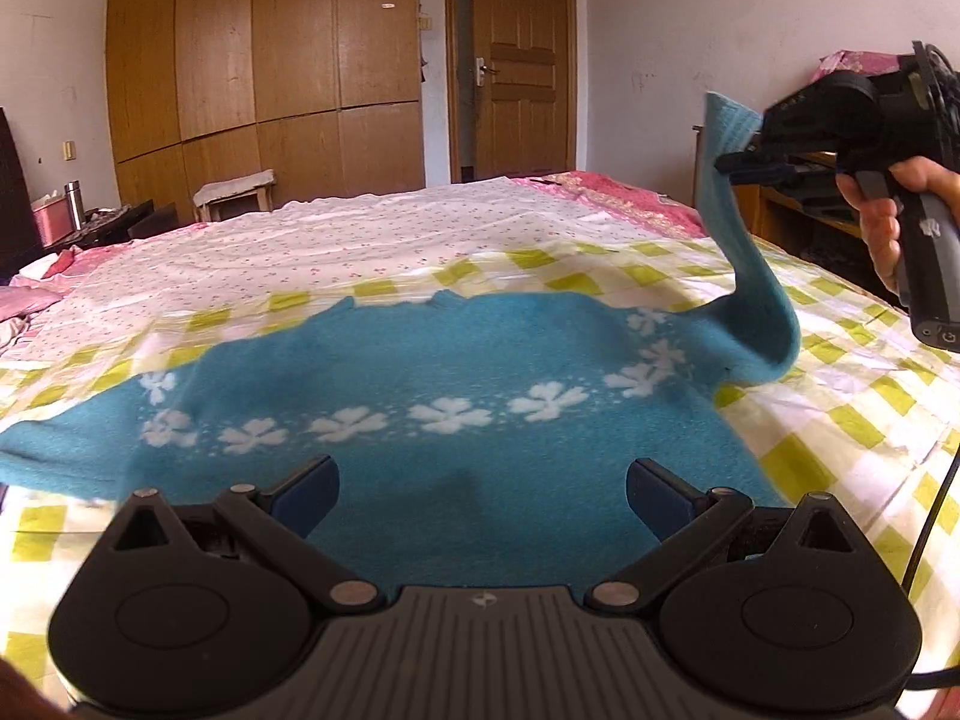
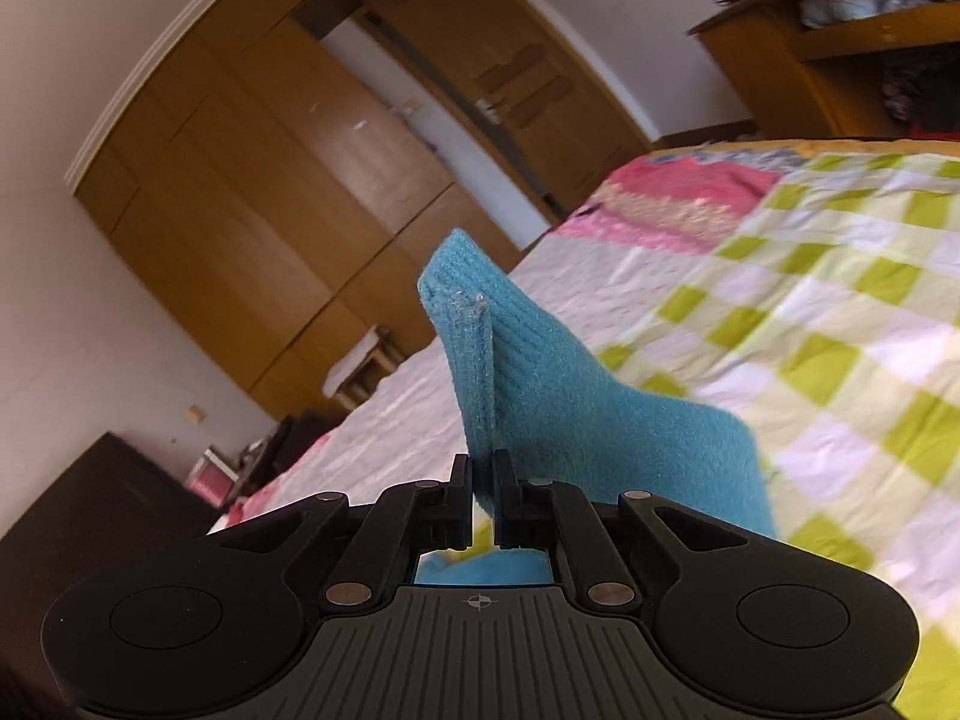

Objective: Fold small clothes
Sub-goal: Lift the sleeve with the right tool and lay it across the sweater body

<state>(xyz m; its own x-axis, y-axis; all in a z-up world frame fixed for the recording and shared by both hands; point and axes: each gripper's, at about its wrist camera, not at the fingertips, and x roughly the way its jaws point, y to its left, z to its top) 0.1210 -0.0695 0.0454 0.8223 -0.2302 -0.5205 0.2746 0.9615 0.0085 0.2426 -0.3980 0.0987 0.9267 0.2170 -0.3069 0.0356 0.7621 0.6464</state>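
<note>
The blue sweater (image 1: 420, 396) is lying flat across the middle of the left wrist view, spread on the checked bedsheet (image 1: 852, 420), its band of white flowers (image 1: 450, 414) running from lower left to centre right. Its long axis, sleeve tip to sleeve tip, is stretching across the frame from left to right. The left sleeve (image 1: 54, 450) is resting flat at the left edge. The right sleeve (image 1: 756, 276) is rising off the sheet in a curve toward the upper right, its ribbed cuff (image 2: 474, 324) standing above the jaws in the right wrist view.

The right gripper (image 2: 480, 492) is clamping that sleeve just below the cuff, jaws pressed together with the knit between them, and a hand (image 1: 888, 210) is holding it at the right edge of the left view, well above the bed. So the body of the sweater is lying down and to the left of this tool in the left view, and the fold, as I judge it, is calling for the sleeve to be carried that way, across the chest.

The left gripper (image 1: 480, 492) is hovering over the sweater's lower part at bottom centre, jaws spread wide, gripping nothing; it is the nearer one to the hem and left sleeve.

Farther out, the floral sheet (image 1: 336, 252), wardrobe (image 1: 264, 60) and door (image 1: 516, 60) are sitting in the upper frame. Nothing is lying on the sweater to block the sleeve's path.
</note>
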